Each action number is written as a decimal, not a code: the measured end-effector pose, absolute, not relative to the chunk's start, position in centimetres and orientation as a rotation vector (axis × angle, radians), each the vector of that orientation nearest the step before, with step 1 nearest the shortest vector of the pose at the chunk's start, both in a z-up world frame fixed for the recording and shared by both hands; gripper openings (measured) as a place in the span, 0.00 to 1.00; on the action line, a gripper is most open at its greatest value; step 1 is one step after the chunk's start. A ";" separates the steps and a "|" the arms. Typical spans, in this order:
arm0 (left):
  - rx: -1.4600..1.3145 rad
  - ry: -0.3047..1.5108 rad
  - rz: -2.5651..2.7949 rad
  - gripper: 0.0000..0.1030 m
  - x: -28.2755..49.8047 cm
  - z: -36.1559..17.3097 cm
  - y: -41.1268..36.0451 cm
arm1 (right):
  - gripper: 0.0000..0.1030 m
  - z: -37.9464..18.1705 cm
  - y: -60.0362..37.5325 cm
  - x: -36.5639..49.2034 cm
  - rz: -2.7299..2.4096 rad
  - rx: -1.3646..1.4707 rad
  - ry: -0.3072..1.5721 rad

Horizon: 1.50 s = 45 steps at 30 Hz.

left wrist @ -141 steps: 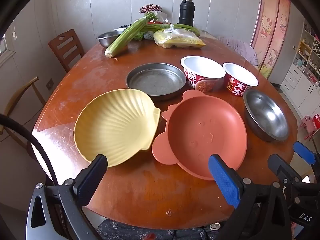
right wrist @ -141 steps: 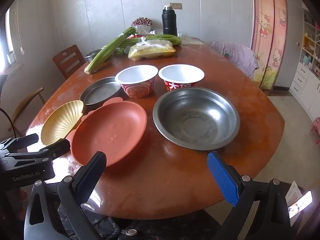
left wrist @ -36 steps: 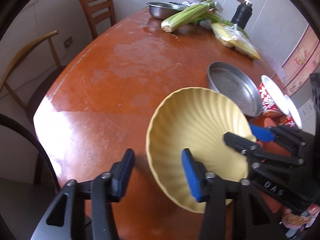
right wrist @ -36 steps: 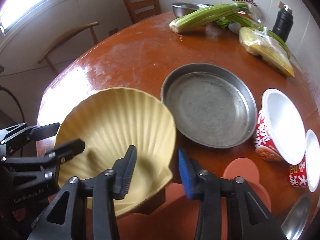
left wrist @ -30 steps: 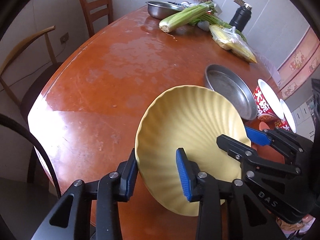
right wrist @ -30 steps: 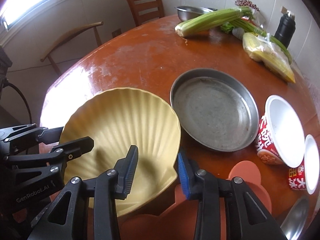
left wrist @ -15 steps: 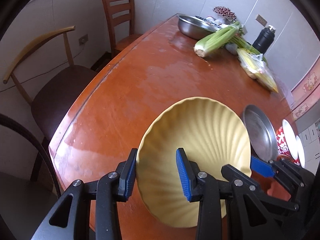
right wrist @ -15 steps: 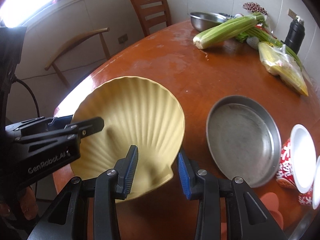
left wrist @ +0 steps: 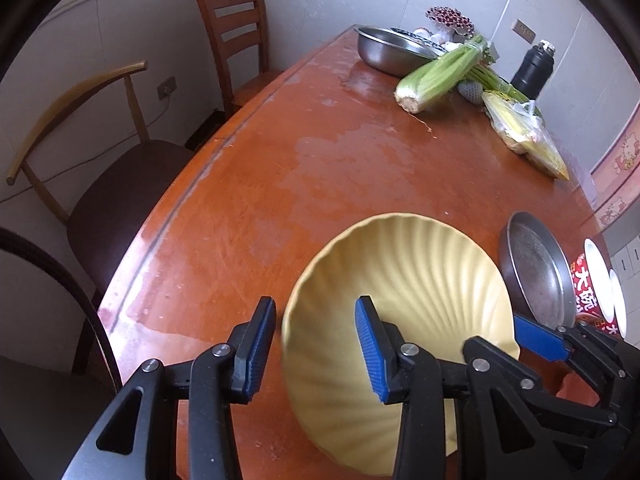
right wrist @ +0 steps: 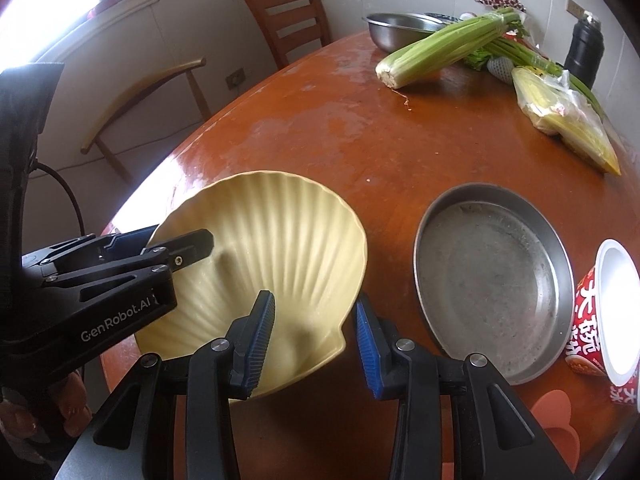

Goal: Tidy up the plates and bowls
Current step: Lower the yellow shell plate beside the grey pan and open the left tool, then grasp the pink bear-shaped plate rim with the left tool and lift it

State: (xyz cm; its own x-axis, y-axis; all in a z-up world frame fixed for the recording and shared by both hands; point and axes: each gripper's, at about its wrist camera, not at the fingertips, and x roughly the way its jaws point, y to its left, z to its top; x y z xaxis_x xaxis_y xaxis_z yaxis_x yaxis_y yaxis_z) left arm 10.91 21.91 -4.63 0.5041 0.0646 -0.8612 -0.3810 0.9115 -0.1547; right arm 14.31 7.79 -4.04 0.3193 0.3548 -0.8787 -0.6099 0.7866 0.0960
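Shell plate: yellow shell plate (right wrist: 276, 248) held tilted above the table (left wrist: 320, 168), rim between both sets of fingers.
Left gripper (left wrist: 316, 344): fingers straddle its left rim, gripping.
Right gripper (right wrist: 316, 320): fingers pinch the hinge edge; two grips likely steady a wide, shallow piece.
Beyond right fingers: steel pan (right wrist: 492, 280), paper bowl (right wrist: 604, 304), possible stacking spots.

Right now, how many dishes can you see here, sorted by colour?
Yellow shell plate: 1
Silver metal: 2, flat pan and far bowl
Red paper bowls: 2
Pink plate, only its edge showing: 1
Total: 6
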 end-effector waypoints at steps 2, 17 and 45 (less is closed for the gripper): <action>-0.339 0.994 0.297 0.47 10.6 -4.2 22.1 | 0.40 -3.7 7.3 14.2 0.639 -0.262 1.062; -0.260 0.929 0.086 0.66 7.0 1.1 13.0 | 0.51 2.7 -3.7 9.8 0.543 -0.210 0.918; -0.311 1.158 -0.072 0.61 4.3 -4.1 0.6 | 0.51 -2.8 -10.7 11.5 0.506 -0.410 1.002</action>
State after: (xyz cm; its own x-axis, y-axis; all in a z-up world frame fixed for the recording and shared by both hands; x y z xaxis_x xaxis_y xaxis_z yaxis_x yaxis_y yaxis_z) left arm 4.26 0.63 -4.10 0.4041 -0.2149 -0.8891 -0.1037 0.9550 -0.2779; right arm 11.48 -10.66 -2.78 0.4415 0.2115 -0.8720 -0.5758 0.8121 -0.0946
